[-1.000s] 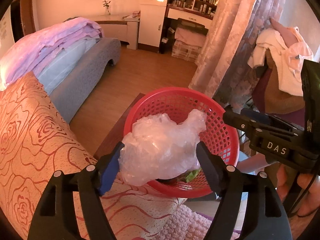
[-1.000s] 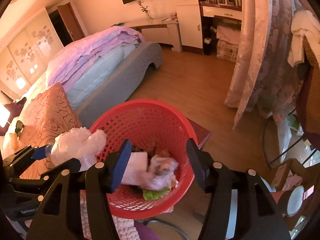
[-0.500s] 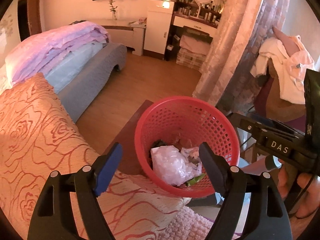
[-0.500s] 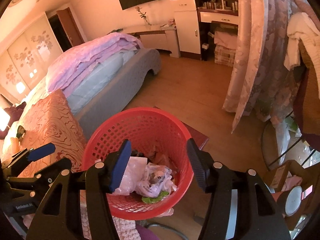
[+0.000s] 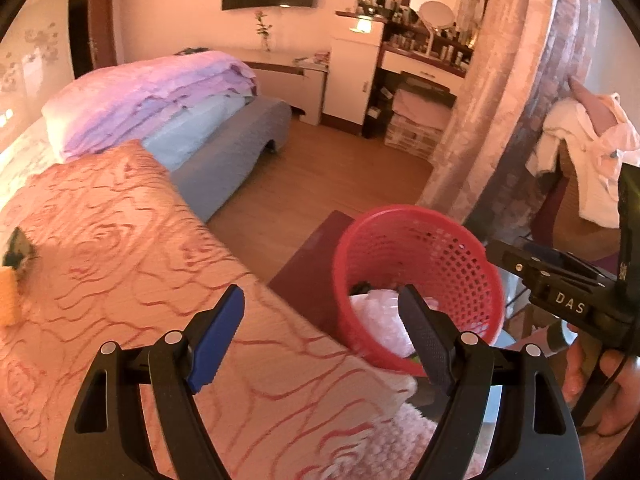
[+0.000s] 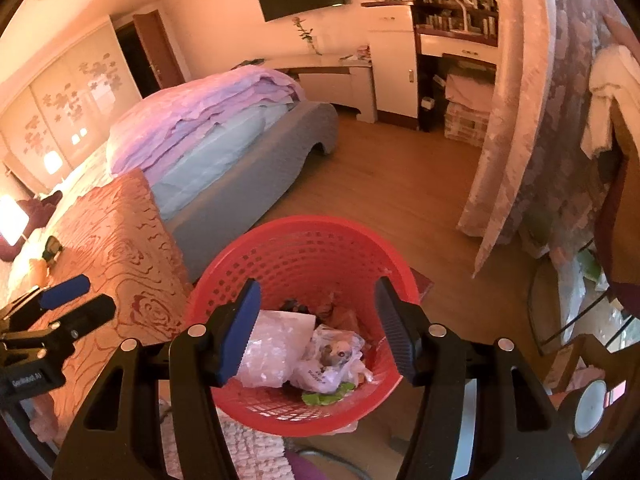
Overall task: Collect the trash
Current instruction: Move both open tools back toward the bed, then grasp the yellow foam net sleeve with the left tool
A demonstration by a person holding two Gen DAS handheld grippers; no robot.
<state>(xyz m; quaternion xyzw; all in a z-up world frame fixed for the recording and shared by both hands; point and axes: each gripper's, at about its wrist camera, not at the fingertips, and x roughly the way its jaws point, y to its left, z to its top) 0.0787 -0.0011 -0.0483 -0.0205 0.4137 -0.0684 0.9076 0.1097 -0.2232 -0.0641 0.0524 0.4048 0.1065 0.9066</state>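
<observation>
In the left wrist view the left gripper (image 5: 322, 330) hangs over the orange rose-patterned bedspread (image 5: 120, 248), jaws spread wide and holding nothing, with the red basket (image 5: 416, 256) just beside its right finger and a crumpled clear plastic bag (image 5: 378, 316) lying inside. At the far left edge of the bedspread sit a small dark scrap (image 5: 16, 246) and something orange (image 5: 8, 298); I judge these the likely next trash, so the good move would be to swing left across the bed, come down with the jaws open either side of the scrap, and pinch it without catching the fabric. In the right wrist view the right gripper (image 6: 316, 330) hovers above the basket (image 6: 304, 232), jaws likewise wide apart and gripping nothing; below them lie the plastic bag (image 6: 276, 340), a printed bag (image 6: 334, 364) and a green scrap (image 6: 326, 398). It should hold clear of the rim.
</observation>
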